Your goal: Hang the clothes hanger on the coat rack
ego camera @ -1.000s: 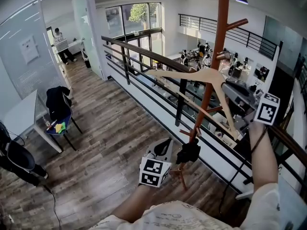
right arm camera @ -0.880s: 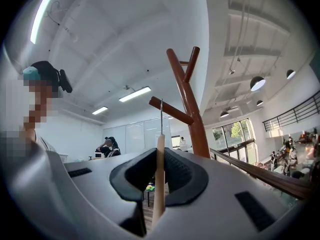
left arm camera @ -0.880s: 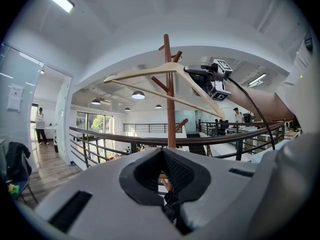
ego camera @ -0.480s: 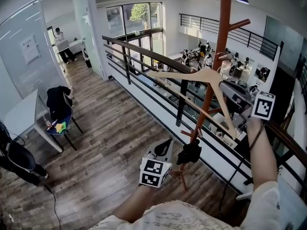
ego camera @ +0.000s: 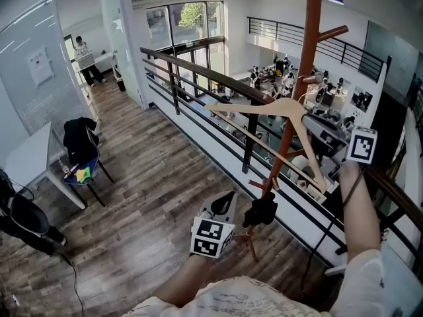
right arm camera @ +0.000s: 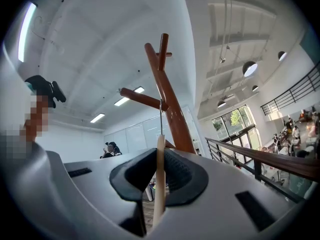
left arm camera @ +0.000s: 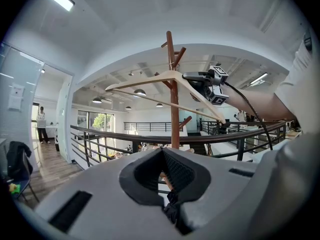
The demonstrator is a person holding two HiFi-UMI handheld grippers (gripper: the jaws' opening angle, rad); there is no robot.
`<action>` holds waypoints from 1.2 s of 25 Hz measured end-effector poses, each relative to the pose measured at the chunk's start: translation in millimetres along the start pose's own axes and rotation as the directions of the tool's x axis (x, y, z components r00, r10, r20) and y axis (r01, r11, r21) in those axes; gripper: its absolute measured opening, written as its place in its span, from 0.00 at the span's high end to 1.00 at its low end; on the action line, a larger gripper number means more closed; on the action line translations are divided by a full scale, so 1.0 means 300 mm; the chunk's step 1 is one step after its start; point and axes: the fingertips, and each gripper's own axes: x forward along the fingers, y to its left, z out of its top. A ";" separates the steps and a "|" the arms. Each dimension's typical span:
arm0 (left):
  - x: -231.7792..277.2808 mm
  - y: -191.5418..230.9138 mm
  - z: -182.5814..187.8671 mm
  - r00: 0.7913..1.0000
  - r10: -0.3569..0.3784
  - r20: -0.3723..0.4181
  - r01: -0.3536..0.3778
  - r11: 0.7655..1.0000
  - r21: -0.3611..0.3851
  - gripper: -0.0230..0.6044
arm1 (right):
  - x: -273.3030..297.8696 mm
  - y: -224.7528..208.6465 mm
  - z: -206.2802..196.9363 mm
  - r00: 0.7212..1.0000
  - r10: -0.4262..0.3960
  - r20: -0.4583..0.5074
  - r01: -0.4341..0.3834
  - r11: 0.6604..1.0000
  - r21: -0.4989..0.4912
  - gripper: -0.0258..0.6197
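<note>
The reddish-brown coat rack stands at the balcony railing, with pegs branching off its pole. My right gripper is shut on the right arm of a pale wooden clothes hanger and holds it up against the pole. In the right gripper view the hanger runs upright between the jaws. Its metal hook reaches up to a peg; I cannot tell whether it rests on that peg. My left gripper is low near the rack's base, shut, with nothing of the hanger in it. The left gripper view shows the hanger and my right gripper up by the pole.
A dark railing runs along the balcony edge, with a lower floor beyond it. A black bundle sits by a low peg. A chair with a dark jacket and a white table stand at the left. A person stands far back.
My right gripper has shifted slightly with the hanger beside the pole, and the hanger has tilted a little. My left gripper has stayed put.
</note>
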 end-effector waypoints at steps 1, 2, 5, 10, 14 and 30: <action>0.002 -0.001 0.000 1.000 -0.001 0.000 0.001 1.000 0.001 0.97 | -0.001 -0.003 -0.001 1.000 0.002 0.001 -0.002 1.000 0.002 0.89; 0.003 -0.002 0.000 1.000 -0.002 -0.001 0.002 1.000 0.001 0.97 | -0.003 -0.005 -0.001 1.000 0.002 0.001 -0.002 1.000 0.000 0.89; 0.010 -0.006 -0.002 1.000 -0.005 -0.003 0.005 1.000 0.002 0.97 | -0.009 -0.012 -0.001 1.000 -0.013 -0.013 0.013 0.999 -0.040 0.89; 0.015 -0.013 -0.012 1.000 -0.012 -0.007 0.012 1.000 0.004 0.97 | -0.024 -0.021 -0.001 0.997 -0.057 -0.057 0.048 0.989 -0.141 0.89; 0.021 -0.026 0.004 1.000 -0.019 -0.006 0.019 1.000 0.007 0.97 | -0.037 -0.028 0.016 0.993 -0.061 -0.103 0.041 0.982 -0.183 0.89; 0.033 -0.060 -0.015 0.998 -0.064 -0.010 0.064 0.998 0.012 0.97 | -0.022 -0.061 -0.036 0.937 -0.278 -0.212 0.152 0.871 -0.468 0.80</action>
